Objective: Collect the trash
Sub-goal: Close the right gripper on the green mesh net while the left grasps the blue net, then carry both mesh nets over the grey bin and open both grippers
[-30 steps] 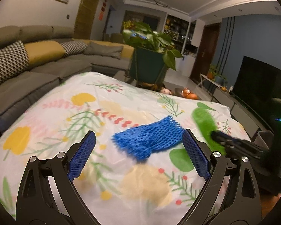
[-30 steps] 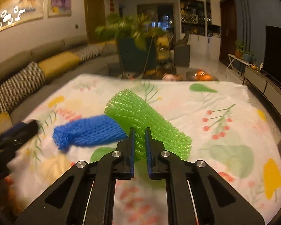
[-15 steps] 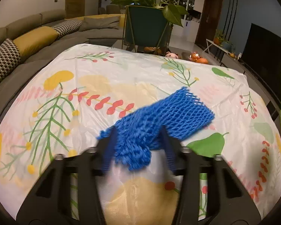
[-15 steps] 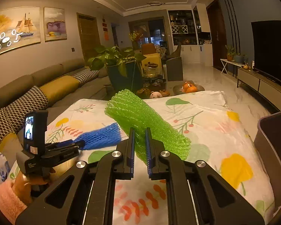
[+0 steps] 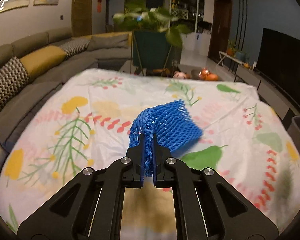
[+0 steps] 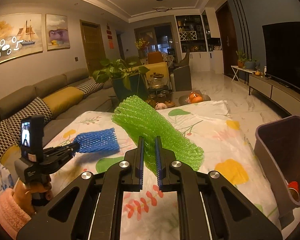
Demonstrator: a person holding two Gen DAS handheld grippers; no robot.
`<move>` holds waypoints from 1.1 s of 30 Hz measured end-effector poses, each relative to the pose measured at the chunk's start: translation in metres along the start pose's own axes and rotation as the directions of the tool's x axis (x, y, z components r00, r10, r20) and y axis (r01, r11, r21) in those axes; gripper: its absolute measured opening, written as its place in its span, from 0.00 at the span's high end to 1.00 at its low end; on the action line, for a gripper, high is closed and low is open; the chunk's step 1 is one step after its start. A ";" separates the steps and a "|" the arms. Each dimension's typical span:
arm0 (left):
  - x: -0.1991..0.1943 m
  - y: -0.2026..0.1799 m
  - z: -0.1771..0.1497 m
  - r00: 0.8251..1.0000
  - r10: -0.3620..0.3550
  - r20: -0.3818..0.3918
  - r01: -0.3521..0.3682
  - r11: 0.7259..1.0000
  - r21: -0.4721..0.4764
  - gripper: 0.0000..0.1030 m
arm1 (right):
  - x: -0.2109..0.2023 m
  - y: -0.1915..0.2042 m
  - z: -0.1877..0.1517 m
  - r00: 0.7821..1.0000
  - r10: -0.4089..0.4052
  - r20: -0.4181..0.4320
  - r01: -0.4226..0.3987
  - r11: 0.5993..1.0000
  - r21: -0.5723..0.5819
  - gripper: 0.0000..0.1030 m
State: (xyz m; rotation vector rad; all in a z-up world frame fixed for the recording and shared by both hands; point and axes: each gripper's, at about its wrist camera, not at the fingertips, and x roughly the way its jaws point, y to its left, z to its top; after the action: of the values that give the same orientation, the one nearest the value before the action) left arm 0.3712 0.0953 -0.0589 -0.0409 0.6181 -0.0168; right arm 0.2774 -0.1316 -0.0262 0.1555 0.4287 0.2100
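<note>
Left tool (image 5: 148, 138) clenched on the blue net sleeve (image 5: 166, 126), lifted above the floral bench (image 5: 50, 120). Only the right view shows the grey bin (image 6: 270, 152) beside the bench; right tool (image 6: 149, 140) grips the green net sleeve (image 6: 156, 132).

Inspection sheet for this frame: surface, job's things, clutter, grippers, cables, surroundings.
Surface: table under a floral tablecloth.
Job's things: blue foam net and green foam net, both lifted off the cloth; grey bin at the table's right edge, something red inside.
Clutter: nothing seen on the cloth.
Grippers: left gripper shut on the blue foam net; right gripper shut on the green foam net.
Cables: nothing seen.
Surroundings: sofa, potted plant, TV, wall paintings.
</note>
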 end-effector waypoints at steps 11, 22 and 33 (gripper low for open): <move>-0.090 -0.074 0.017 0.982 -0.113 0.153 0.097 0.989 0.110 0.95 | -0.050 -0.025 0.006 0.998 -0.026 0.065 0.023 0.999 0.047 0.89; -0.129 -0.173 0.013 0.946 -0.261 0.191 0.224 0.955 0.197 0.95 | -0.104 -0.084 0.006 0.983 -0.138 0.122 0.127 0.987 0.097 0.89; -0.123 -0.302 0.002 0.848 -0.510 0.143 0.466 0.847 0.254 0.95 | -0.144 -0.184 0.009 0.934 -0.307 0.184 0.263 0.937 0.229 0.87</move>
State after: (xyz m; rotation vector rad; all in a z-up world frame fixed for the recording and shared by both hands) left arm 0.2712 -0.2032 0.0270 0.0055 0.3805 -0.5732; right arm 0.1844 -0.3436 0.0029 0.3093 0.2484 -0.1400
